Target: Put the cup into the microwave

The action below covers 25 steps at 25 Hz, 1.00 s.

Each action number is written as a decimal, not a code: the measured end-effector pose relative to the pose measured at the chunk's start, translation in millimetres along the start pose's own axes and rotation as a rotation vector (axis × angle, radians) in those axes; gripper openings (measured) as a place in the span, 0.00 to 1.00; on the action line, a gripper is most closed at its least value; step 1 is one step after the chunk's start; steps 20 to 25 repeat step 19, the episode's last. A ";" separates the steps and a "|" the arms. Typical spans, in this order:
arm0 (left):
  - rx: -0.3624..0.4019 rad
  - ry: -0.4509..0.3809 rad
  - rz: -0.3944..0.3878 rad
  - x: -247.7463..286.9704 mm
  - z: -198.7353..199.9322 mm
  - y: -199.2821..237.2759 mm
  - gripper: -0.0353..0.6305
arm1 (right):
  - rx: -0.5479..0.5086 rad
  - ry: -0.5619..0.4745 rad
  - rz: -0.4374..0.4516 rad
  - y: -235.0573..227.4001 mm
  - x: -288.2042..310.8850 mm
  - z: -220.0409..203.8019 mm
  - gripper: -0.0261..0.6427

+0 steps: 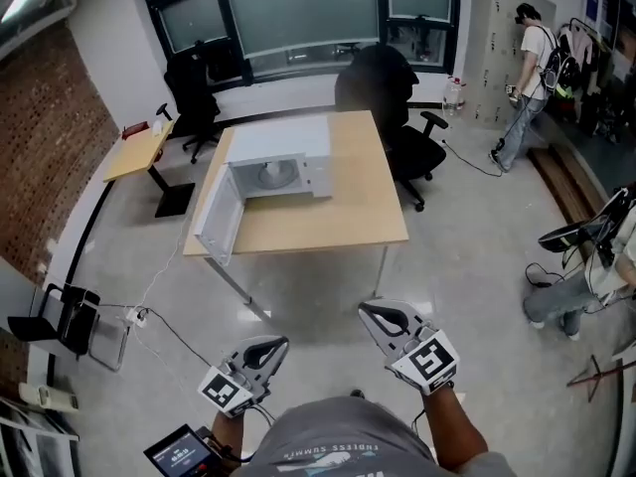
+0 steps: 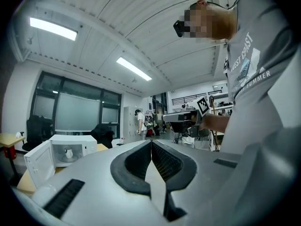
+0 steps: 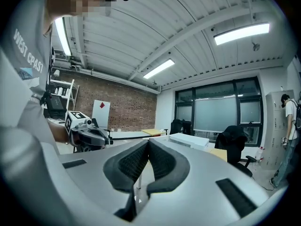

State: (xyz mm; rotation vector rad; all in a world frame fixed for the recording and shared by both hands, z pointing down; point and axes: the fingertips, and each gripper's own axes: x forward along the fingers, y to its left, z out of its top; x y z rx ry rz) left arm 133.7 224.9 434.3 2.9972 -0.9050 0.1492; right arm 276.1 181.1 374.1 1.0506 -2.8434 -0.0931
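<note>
Inside the white microwave (image 1: 283, 145), door (image 1: 219, 219) swung wide open to the left: one small white cup (image 2: 69, 153), upright in the cavity. Under the microwave, a light wooden table (image 1: 348, 212) on a pale grey floor (image 1: 467, 237), with black office chairs (image 1: 388, 92) and dark windows (image 1: 298, 8) behind, a brick wall (image 1: 50, 167) to the left, and a person (image 1: 527, 68) standing by lockers far right. Well short of the table, left gripper (image 2: 151, 142) and right gripper (image 3: 148, 141), each with jaws pressed fully together, gripping nothing.
</note>
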 end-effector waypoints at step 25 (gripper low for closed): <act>-0.038 -0.100 -0.001 -145.0 -19.9 66.9 0.08 | -0.042 0.068 0.134 159.6 149.5 10.8 0.07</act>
